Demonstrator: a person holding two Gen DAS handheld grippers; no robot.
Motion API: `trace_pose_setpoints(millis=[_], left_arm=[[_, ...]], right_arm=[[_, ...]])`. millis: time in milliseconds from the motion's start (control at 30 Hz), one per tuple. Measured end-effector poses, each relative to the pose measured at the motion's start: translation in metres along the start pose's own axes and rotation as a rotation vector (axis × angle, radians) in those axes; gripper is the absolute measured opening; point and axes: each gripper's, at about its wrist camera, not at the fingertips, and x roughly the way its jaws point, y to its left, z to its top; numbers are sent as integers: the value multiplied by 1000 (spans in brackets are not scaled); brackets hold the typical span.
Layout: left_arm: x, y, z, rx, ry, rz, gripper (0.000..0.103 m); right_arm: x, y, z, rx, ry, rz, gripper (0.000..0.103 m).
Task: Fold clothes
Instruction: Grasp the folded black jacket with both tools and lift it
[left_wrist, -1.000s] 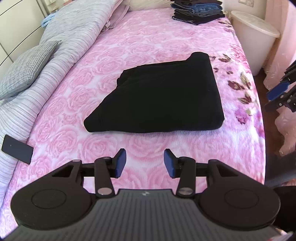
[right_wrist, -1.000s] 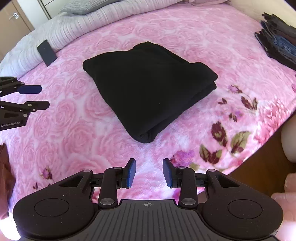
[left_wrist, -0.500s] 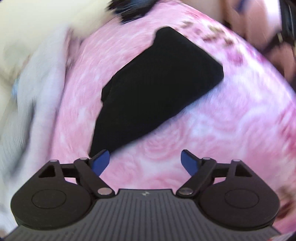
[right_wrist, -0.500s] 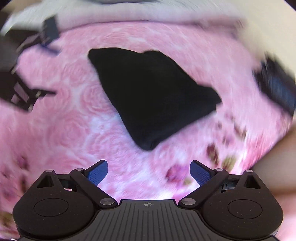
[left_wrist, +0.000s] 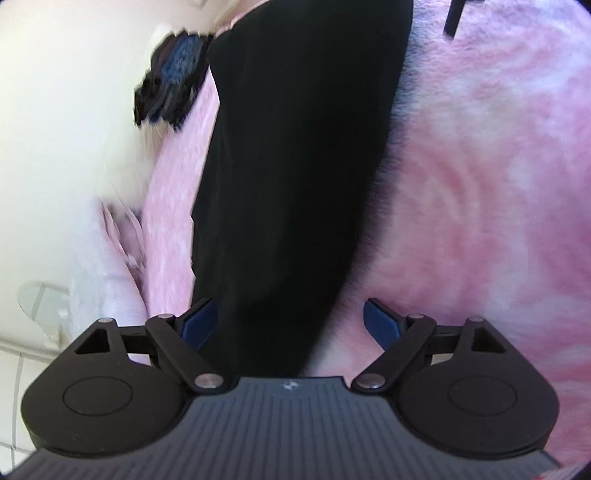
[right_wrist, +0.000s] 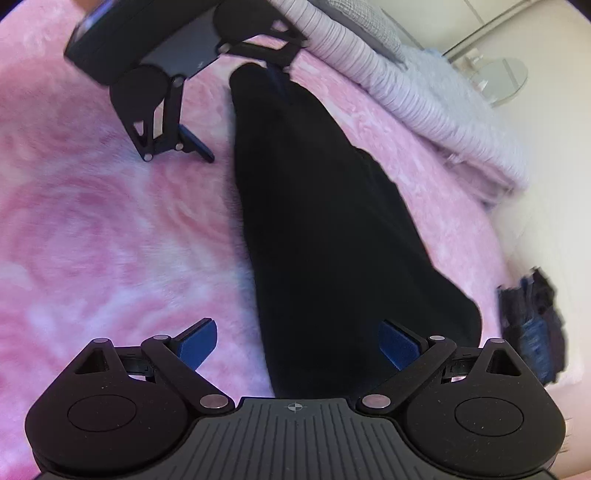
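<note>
Black garment (right_wrist: 325, 229) lies folded flat on pink bedspread (right_wrist: 92, 229), long axis running straight from your right claw (right_wrist: 299, 345) to left claw (left_wrist: 291, 323). Both claws wide, empty, each straddling one end of near edge. Neither nearer; both at fabric. Pile of folded clothes (right_wrist: 532, 325) lies beyond.

Folded black garment (left_wrist: 295, 177) — flat, elongated — on pink bedspread (left_wrist: 480, 221)

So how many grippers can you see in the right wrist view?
2: the right gripper, open, straddling the near end of the black garment; the left gripper, open at its far end.
</note>
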Motion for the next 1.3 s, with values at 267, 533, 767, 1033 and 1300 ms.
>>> trace_pose_setpoints(millis=[267,533,767,1033,1300], left_arm=[[31,11,-3,65,-128,44,102],[40,9,-4,120,-122,50,75],[47,20,-1,126,-97,-16,56],[60,26,13,141,-55,-52,64],[44,43,26,39,-17,-67,29]], right_arm=[[31,6,-11,-98,-43,-96,91],[50,-4,-27,-164,-6,-185,84],[64,-14,-26,-220,-20,-179,70],[72,-31,-25,-296,-49,-125,54],[51,-80,-25,-323,-122,-63,38]])
